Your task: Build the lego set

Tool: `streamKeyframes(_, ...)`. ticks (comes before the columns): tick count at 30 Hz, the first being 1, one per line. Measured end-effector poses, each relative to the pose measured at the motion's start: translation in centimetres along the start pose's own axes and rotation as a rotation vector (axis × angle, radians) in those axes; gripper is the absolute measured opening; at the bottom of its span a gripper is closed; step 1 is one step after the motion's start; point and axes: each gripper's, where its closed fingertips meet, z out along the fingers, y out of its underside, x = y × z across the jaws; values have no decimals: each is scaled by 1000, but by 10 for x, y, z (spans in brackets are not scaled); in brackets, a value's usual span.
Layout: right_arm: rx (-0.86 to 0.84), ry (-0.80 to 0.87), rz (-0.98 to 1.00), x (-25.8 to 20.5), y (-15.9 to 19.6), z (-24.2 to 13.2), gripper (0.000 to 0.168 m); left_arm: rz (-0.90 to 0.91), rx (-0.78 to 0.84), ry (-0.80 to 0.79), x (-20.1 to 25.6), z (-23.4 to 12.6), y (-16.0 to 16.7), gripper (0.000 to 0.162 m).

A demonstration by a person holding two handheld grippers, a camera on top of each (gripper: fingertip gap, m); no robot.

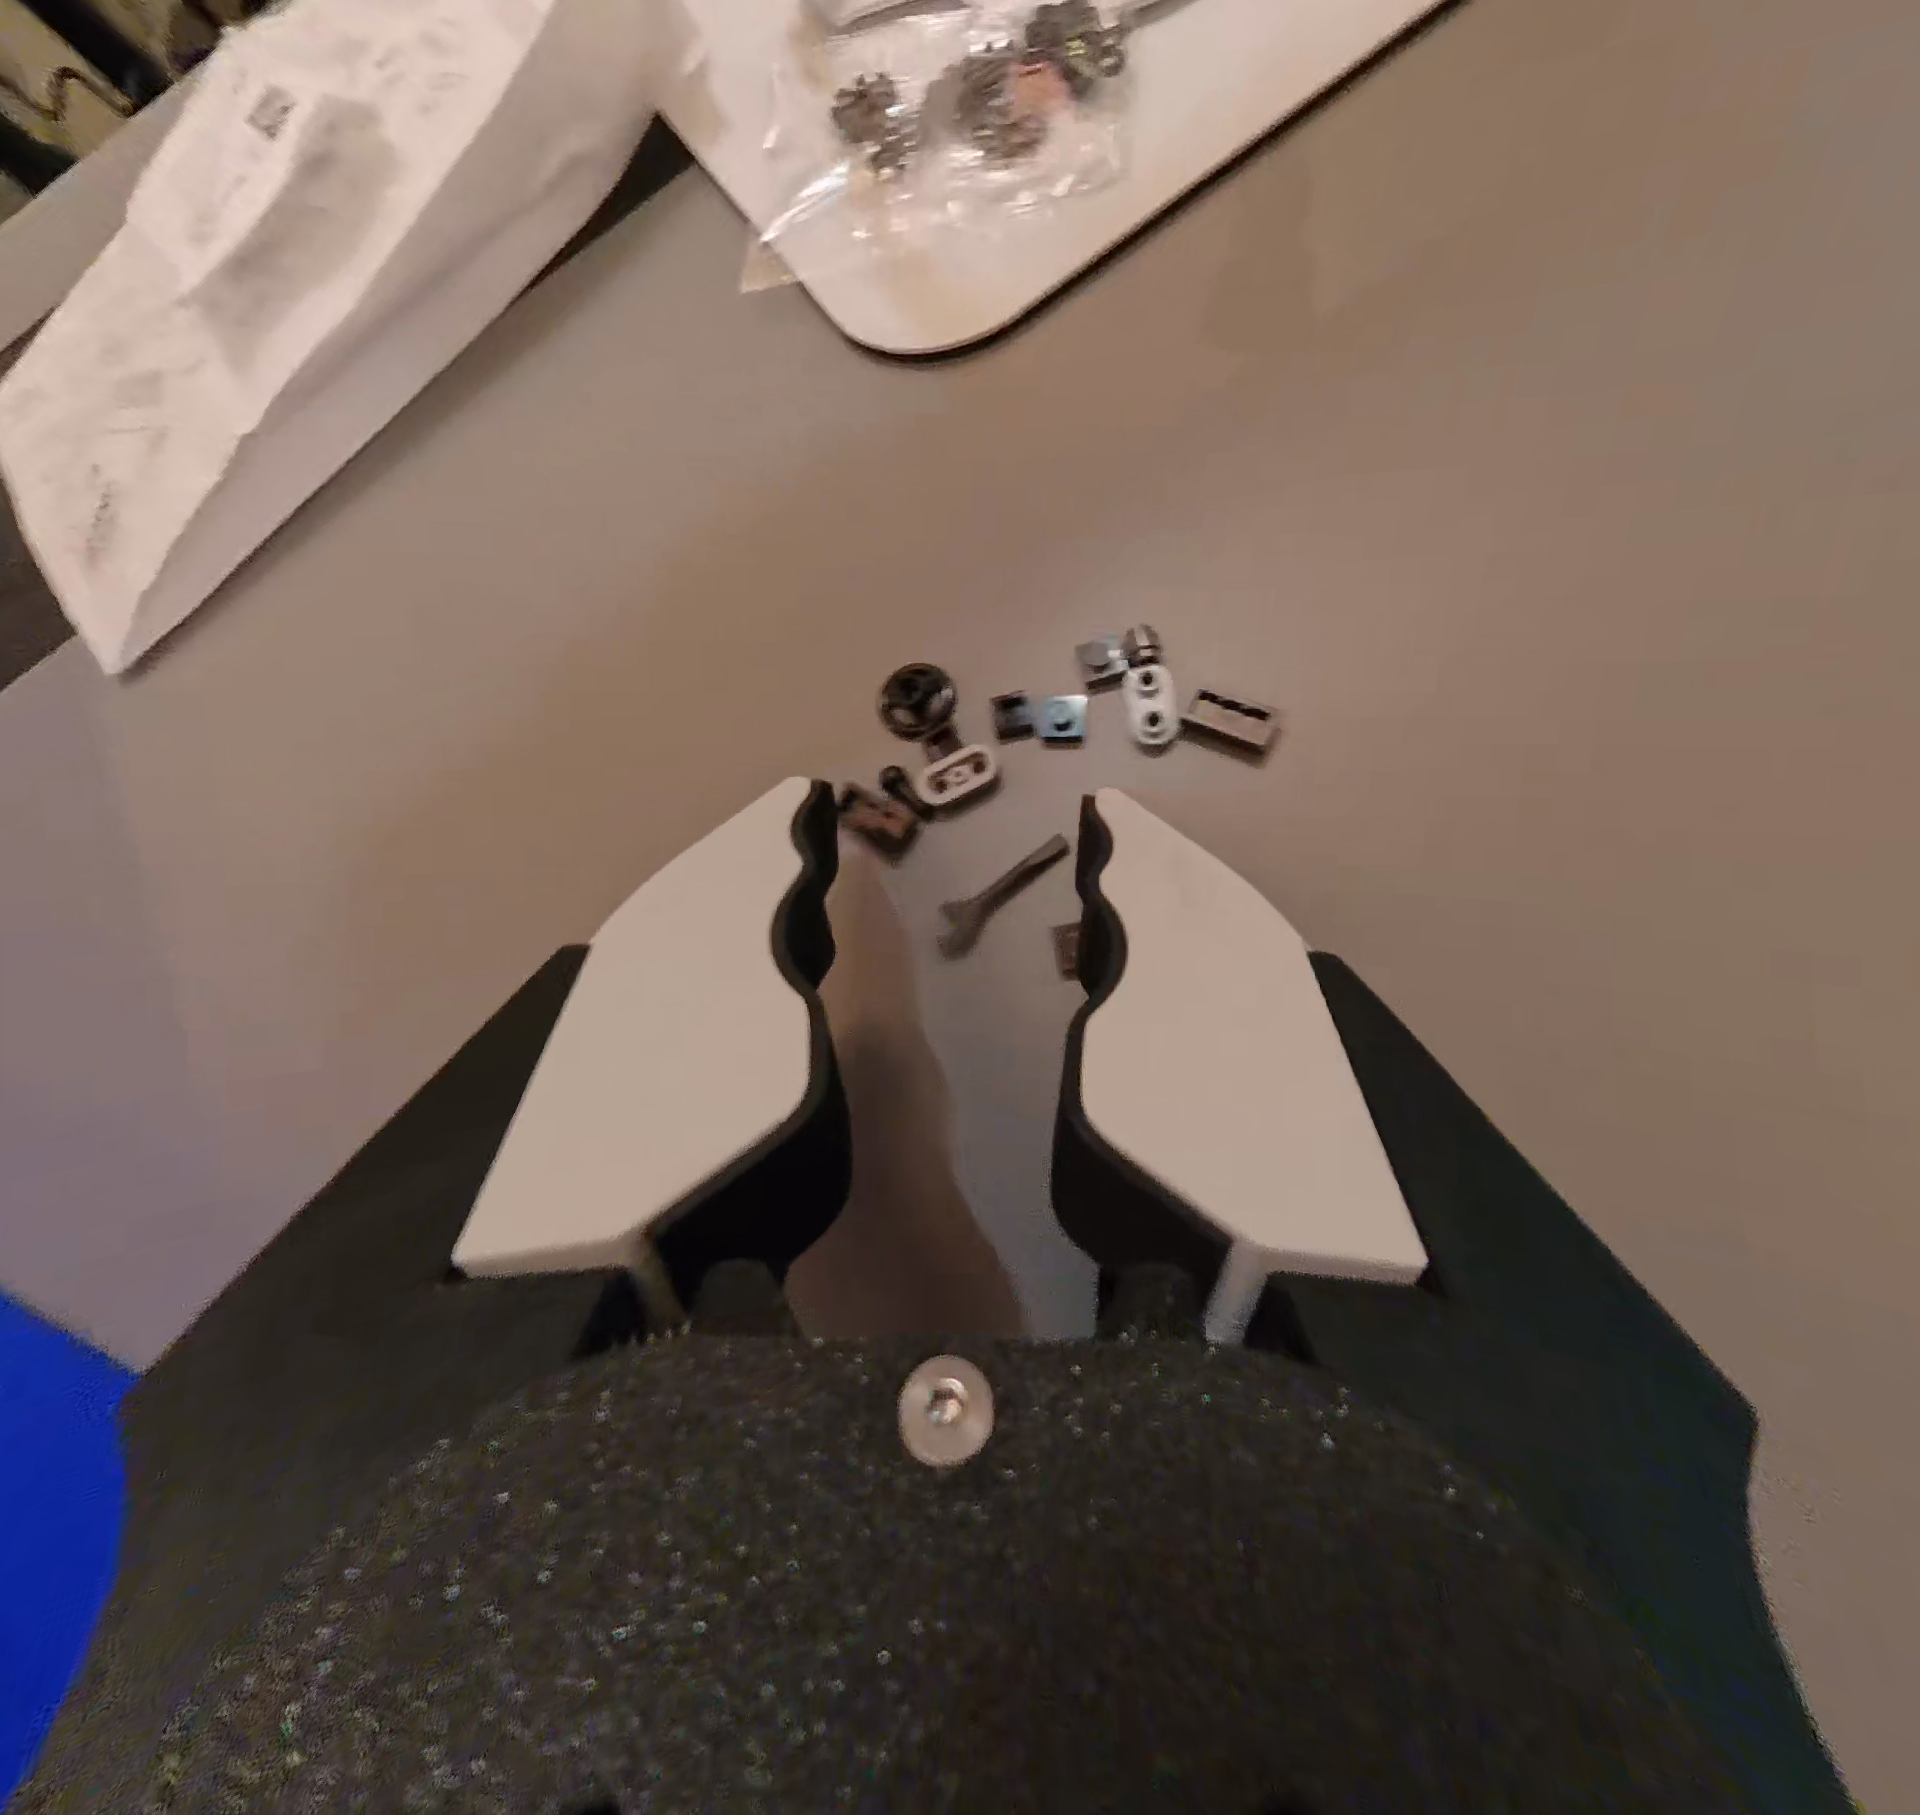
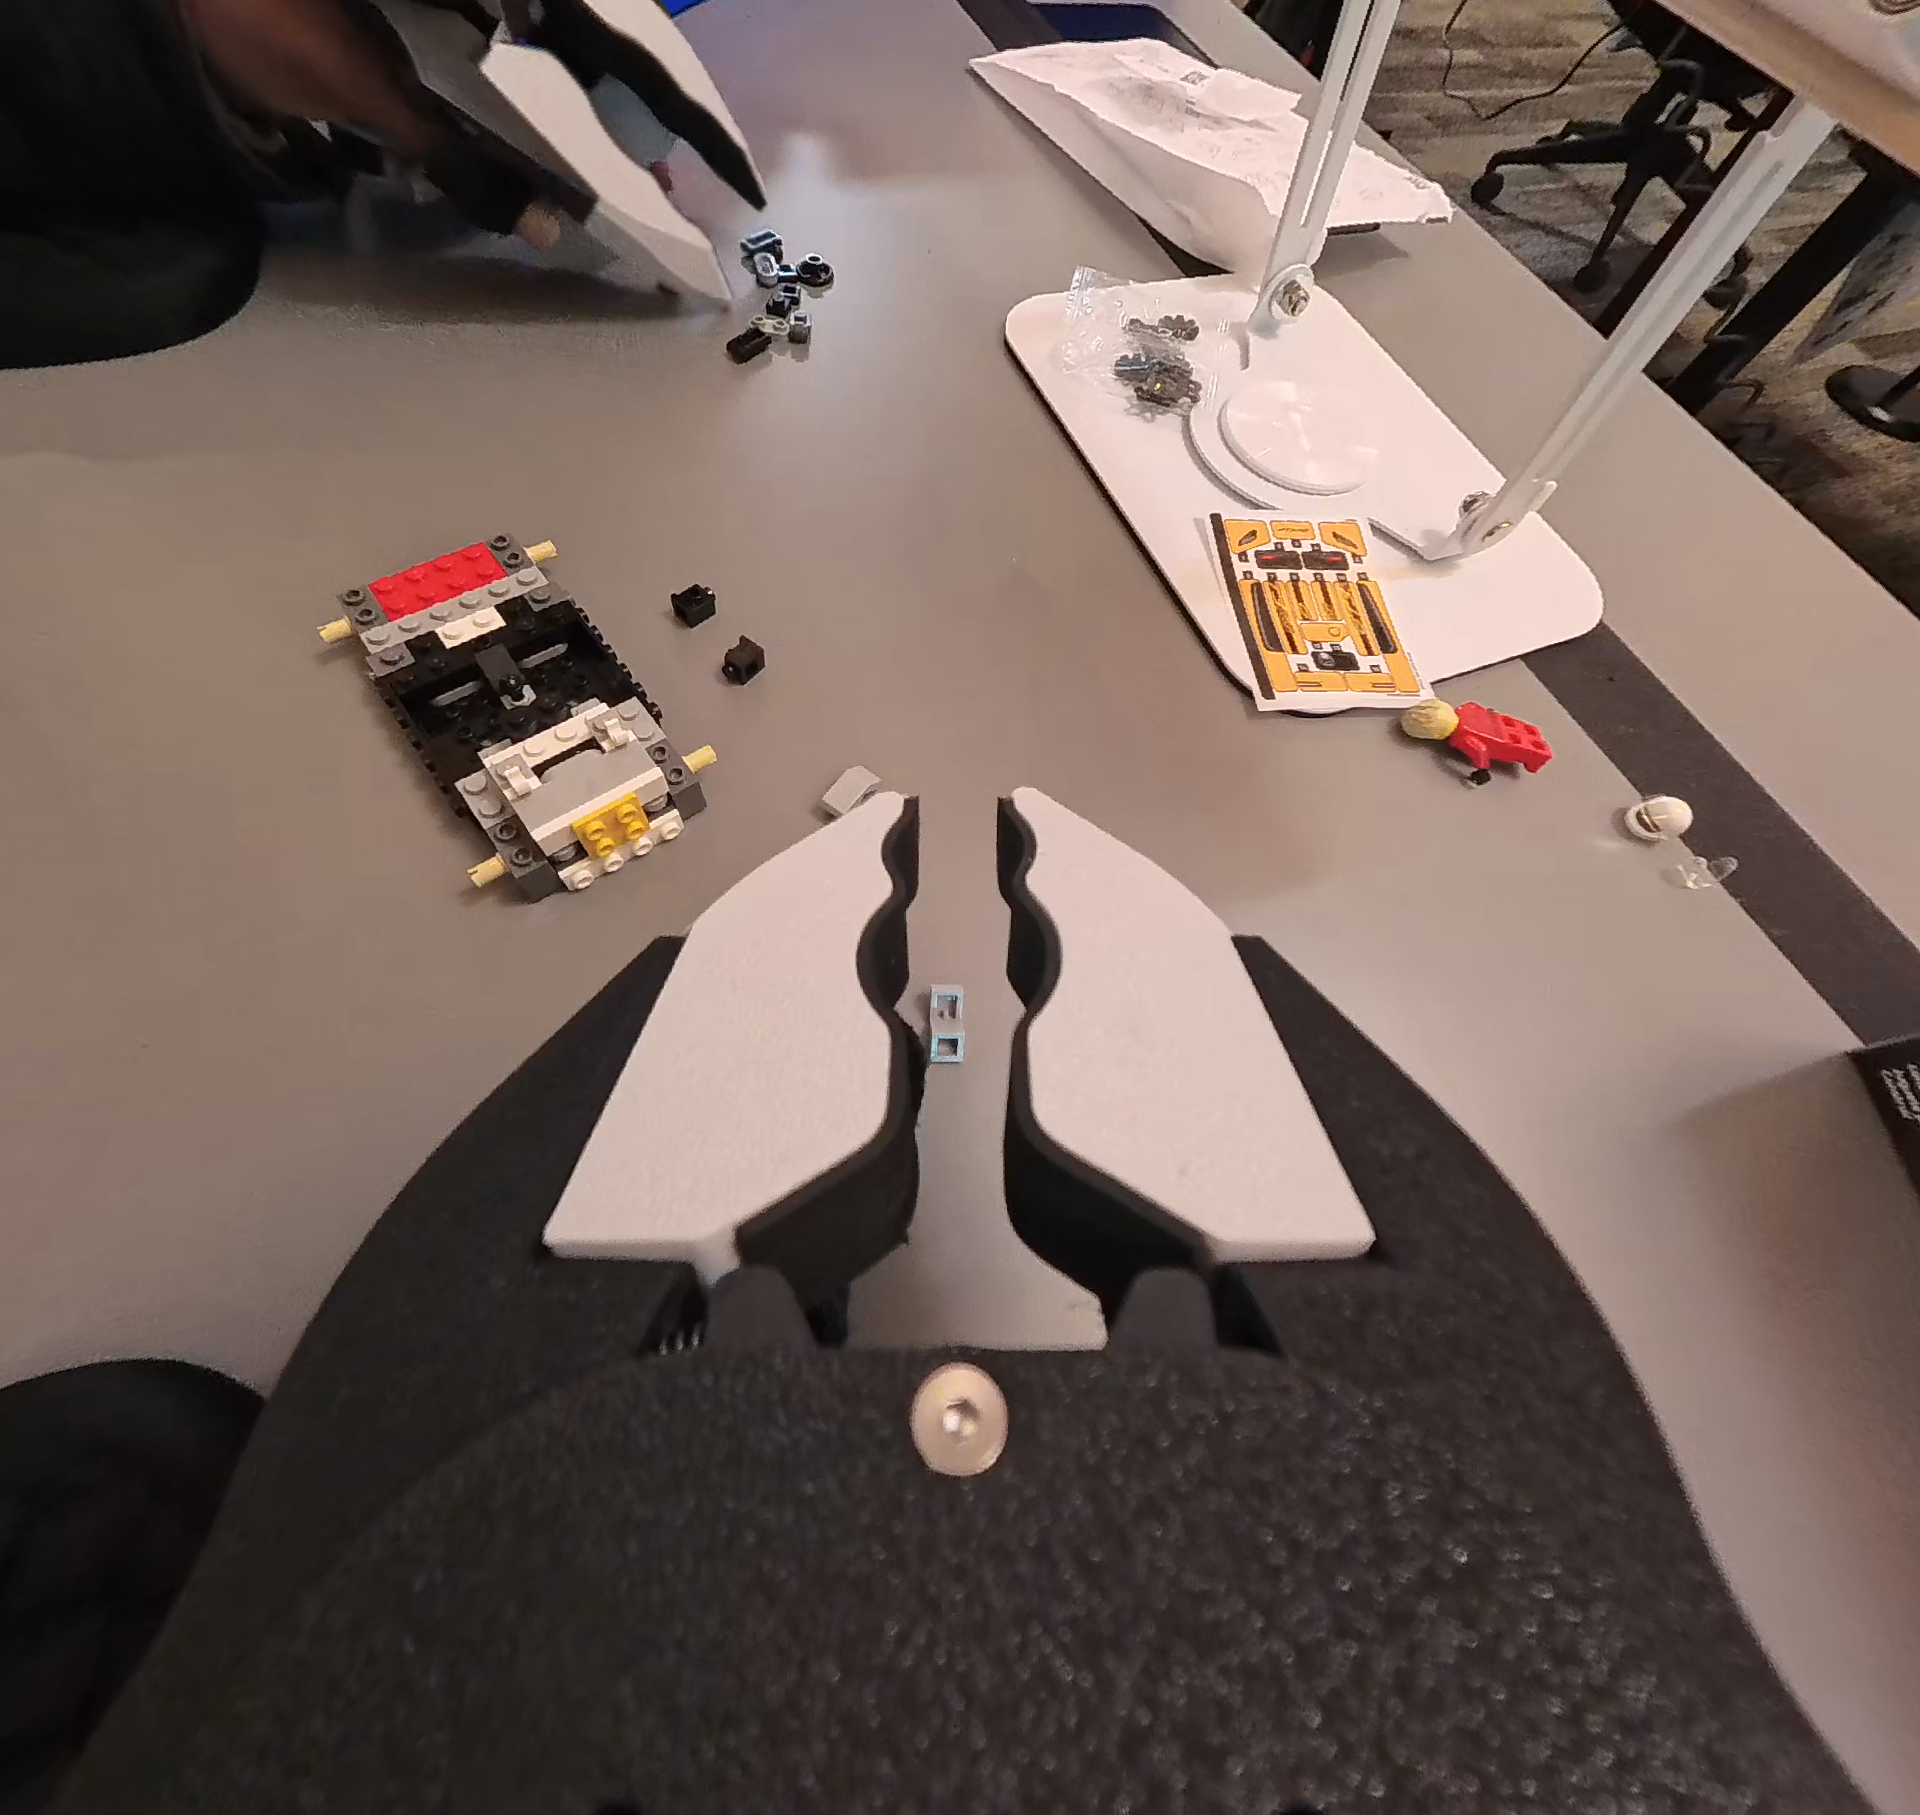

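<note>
Grey tabletop (image 2: 935, 477): carries everything.
Left claw (image 1: 951, 799): spread, tipped down over small loose pieces (image 1: 1060, 721), gripping nothing.
Right claw (image 2: 958, 801): narrowly parted, low, empty; pale blue piece (image 2: 945, 1025) lies beneath.
Car chassis (image 2: 514, 716): left of it, well apart.

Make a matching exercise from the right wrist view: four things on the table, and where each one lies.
Things:
1. car chassis
2. sticker sheet
3. light blue piece
4. left gripper

Places:
A. on the white lamp base
B. between the right gripper's fingers
C. by the pile of small dark pieces
D. on the table's left side

Pairs: 1-D, 2-A, 3-B, 4-C
</note>
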Motion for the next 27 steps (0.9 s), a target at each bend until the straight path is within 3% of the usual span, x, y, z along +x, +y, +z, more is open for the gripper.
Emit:
streamKeyframes(3, 3, -2, 0, -1, -1, 0, 13, -10, -3, -84, -16, 0, 2, 42)
streamKeyframes(7, 3, -4, -1, -1, -1, 1, 13, -53, 134, 54, 12, -4, -28, 58)
streamKeyframes(11, 0, -6, -4, -2, -1, 1, 13, 46, 72, 82, 30, 11, -24, 69)
streamKeyframes(21, 1, -9, -4, -3, -1, 2, 13, 14, 16, -128, -20, 16, -13, 38)
streamKeyframes(24, 4, -6, -5, -3, -2, 1, 13, 5, 49, -161, -26, 11, -17, 39)
streamKeyframes(27, 4, -7, -4, -3, -2, 1, 13, -21, 126, -87, -13, 9, -34, 46)
